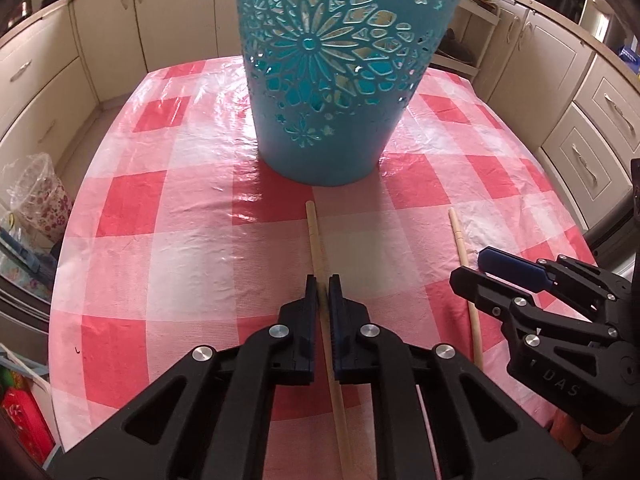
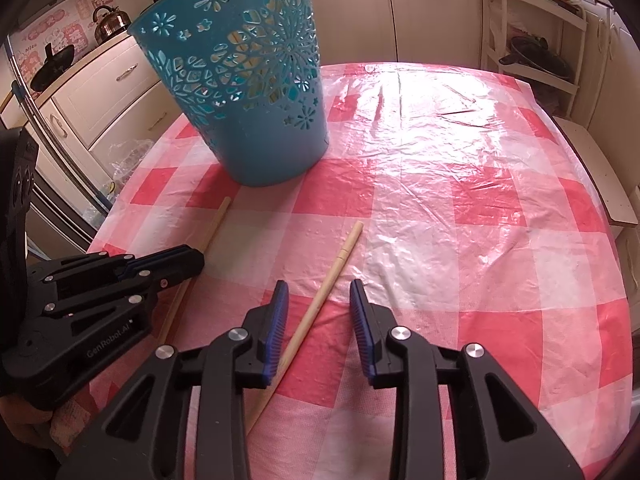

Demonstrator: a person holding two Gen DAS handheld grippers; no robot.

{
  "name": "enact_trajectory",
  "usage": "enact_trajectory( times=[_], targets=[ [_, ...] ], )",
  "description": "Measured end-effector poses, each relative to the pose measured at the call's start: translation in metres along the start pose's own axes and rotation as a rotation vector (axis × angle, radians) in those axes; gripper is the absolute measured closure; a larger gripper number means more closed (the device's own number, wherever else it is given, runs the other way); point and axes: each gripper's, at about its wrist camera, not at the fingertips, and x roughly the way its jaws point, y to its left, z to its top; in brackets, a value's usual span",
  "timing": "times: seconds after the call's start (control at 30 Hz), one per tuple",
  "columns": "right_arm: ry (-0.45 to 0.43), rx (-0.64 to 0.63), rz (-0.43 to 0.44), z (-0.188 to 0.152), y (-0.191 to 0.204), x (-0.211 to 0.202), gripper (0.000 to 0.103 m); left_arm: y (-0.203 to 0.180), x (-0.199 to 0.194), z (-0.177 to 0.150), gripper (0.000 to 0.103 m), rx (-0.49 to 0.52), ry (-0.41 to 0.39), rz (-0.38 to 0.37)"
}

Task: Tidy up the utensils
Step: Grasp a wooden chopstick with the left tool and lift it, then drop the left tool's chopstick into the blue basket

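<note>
Two wooden chopsticks lie on the red-and-white checked tablecloth (image 1: 180, 208) in front of a blue cut-out basket (image 1: 332, 80). My left gripper (image 1: 323, 280) is shut on the left chopstick (image 1: 316, 236), low at the table. It also shows in the right wrist view (image 2: 200, 258) with that chopstick (image 2: 218, 216). My right gripper (image 2: 318, 290) is open, its jaws on either side of the right chopstick (image 2: 340, 260), which lies flat. The right gripper (image 1: 472, 268) and right chopstick (image 1: 460, 240) also show in the left wrist view.
The basket (image 2: 248, 92) stands upright at the far side of the table, with a wooden stick tip showing at its rim. Cream kitchen cabinets (image 1: 48, 80) surround the table. A white rack (image 2: 536, 40) stands at the back right. A plastic-lined bin (image 1: 38, 196) sits left.
</note>
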Motion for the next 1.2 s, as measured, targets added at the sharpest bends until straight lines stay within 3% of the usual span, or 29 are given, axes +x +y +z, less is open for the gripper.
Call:
enact_trajectory(
  times=[0.1,0.3,0.43,0.8,1.0,1.2],
  targets=[
    [-0.006,-0.015,-0.014,0.001,0.004,0.002,0.066,0.007,0.001,0.001,0.097,-0.021,0.009,-0.026],
    [-0.013,-0.042,-0.039,0.001,0.007,0.003,0.066,-0.002,0.004,0.003,0.098,0.046,0.016,-0.001],
    [-0.02,-0.046,-0.067,0.001,0.006,0.003,0.076,0.006,-0.007,0.001,0.098,0.012,-0.017,-0.03],
    [-0.02,-0.056,-0.081,0.001,0.007,0.003,0.077,0.043,-0.112,0.012,0.098,-0.089,-0.268,-0.163],
    [-0.021,-0.062,-0.09,0.0,0.009,0.003,0.076,0.041,-0.165,0.061,0.098,-0.107,-0.448,-0.216],
    [-0.021,-0.065,-0.089,-0.001,0.009,0.003,0.075,0.022,-0.171,0.128,0.098,-0.098,-0.578,-0.207]
  ],
)
